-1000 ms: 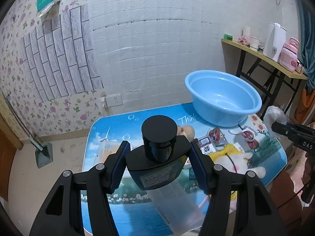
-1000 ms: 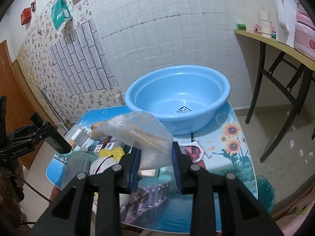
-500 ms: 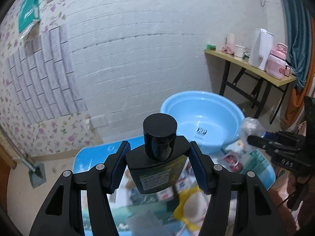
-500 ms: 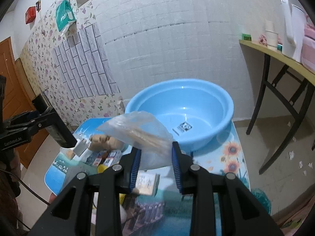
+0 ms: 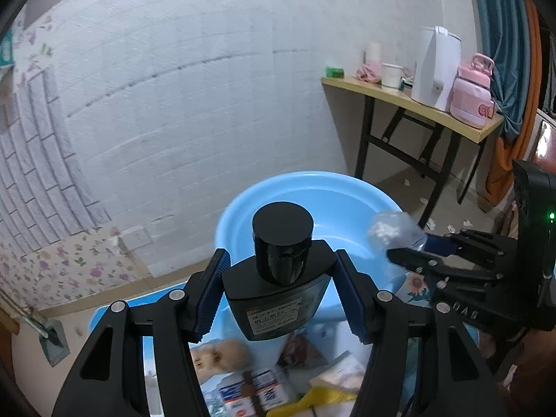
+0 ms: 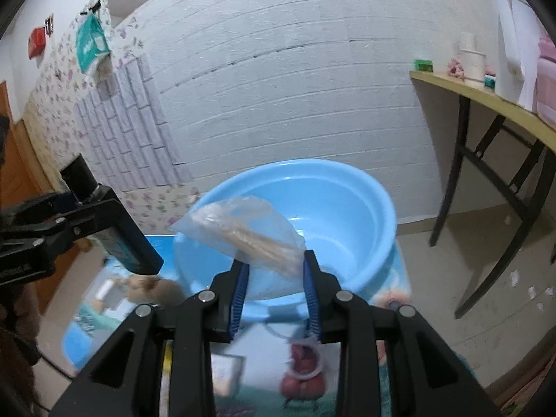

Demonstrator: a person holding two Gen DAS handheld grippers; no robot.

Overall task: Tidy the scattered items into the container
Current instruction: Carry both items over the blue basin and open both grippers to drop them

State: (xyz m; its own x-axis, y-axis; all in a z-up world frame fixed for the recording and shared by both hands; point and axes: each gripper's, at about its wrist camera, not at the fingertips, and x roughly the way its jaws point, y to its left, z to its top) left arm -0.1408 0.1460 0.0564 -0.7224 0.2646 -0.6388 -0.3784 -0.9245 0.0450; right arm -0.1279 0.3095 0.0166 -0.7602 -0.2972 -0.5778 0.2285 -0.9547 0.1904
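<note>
My left gripper (image 5: 281, 288) is shut on a dark flat bottle (image 5: 278, 299) with a round black cap, held upright in front of the light blue basin (image 5: 333, 205). In the right wrist view that bottle (image 6: 118, 229) hangs at the left, short of the basin's rim. My right gripper (image 6: 276, 278) is shut on a clear plastic bag of wooden sticks (image 6: 243, 232), held over the near rim of the basin (image 6: 347, 205). The same bag (image 5: 392, 232) shows at the right of the left wrist view. The basin holds nothing.
The basin stands on a low table with a printed picture top (image 6: 392, 365). Small packets (image 5: 253, 392), a doll (image 6: 153, 286) and a red and white item (image 6: 302, 368) lie on it. A wooden side table (image 5: 417, 107) with a kettle and pink flask stands at the right wall.
Both grippers have moved toward the basin with their loads. The bottle went from over the table's middle to just before the basin; the bag now sits over the near rim.
</note>
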